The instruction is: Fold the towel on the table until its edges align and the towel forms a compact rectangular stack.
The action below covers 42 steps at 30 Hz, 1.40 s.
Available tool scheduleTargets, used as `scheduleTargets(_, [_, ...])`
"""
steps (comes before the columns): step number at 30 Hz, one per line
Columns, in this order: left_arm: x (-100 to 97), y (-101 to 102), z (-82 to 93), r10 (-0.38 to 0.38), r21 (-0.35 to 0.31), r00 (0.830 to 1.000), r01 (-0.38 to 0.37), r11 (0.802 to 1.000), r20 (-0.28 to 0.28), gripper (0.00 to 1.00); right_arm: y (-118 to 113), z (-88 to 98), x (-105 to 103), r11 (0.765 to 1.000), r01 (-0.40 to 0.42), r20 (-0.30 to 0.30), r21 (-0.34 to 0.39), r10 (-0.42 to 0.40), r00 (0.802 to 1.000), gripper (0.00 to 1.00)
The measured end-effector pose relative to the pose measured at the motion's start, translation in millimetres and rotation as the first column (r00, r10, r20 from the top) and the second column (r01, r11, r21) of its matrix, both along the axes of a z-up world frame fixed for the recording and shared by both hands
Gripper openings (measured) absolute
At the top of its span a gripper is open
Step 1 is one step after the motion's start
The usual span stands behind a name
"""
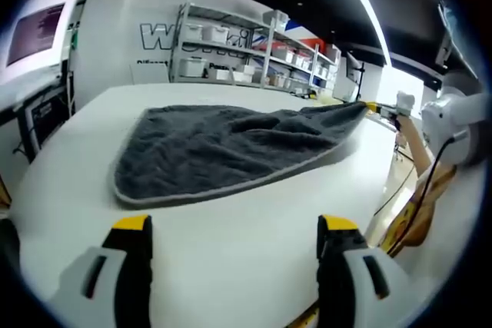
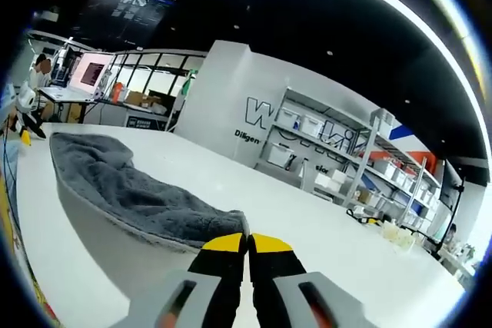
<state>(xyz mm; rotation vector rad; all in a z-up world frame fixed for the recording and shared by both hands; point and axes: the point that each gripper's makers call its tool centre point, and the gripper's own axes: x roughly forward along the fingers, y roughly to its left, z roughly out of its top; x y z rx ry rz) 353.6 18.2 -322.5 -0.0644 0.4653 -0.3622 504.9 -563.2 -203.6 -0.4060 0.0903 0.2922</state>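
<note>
On the white table (image 1: 231,266), dark grey towel (image 1: 223,151) rumpled with pale hem, at 12 o'clock from the left gripper (image 1: 234,228), jaws released, bare tabletop around, right gripper (image 2: 247,242) clenched on a towel corner, lifted.

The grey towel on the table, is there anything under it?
Only the white table shows around the towel. The right gripper lifts one edge, with shadow below. Whatever lies beneath the flat part is covered.
</note>
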Motion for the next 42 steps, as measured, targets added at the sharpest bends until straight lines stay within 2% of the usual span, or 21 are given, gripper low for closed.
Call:
scheduleTargets(13, [2.7, -3.4, -0.8, -0.008, -0.002, 1.000, 0.008, 1.000, 0.000, 0.93, -34.4, -21.5, -18.8, 0.997, 0.070, -0.044, 0.035, -0.069, 0.997, 0.03])
scheduleTargets(26, [2.4, -3.9, -1.9, -0.007, -0.005, 1.000, 0.007, 1.000, -0.002, 0.93, -32.9, -42.9, -18.5, 0.996, 0.084, -0.121, 0.027, -0.080, 0.989, 0.03])
scheduleTargets(34, [2.2, -3.9, -1.6, -0.005, -0.004, 1.000, 0.005, 1.000, -0.003, 0.93, -34.5, -66.5, -19.8, 0.995, 0.095, -0.185, 0.017, -0.090, 0.979, 0.04])
scheduleTargets(42, [1.6, -3.3, -2.4, -0.002, -0.005, 1.000, 0.002, 1.000, -0.005, 0.93, -39.9, -79.9, -22.6, 0.994, 0.111, -0.222, 0.023, -0.103, 0.970, 0.04])
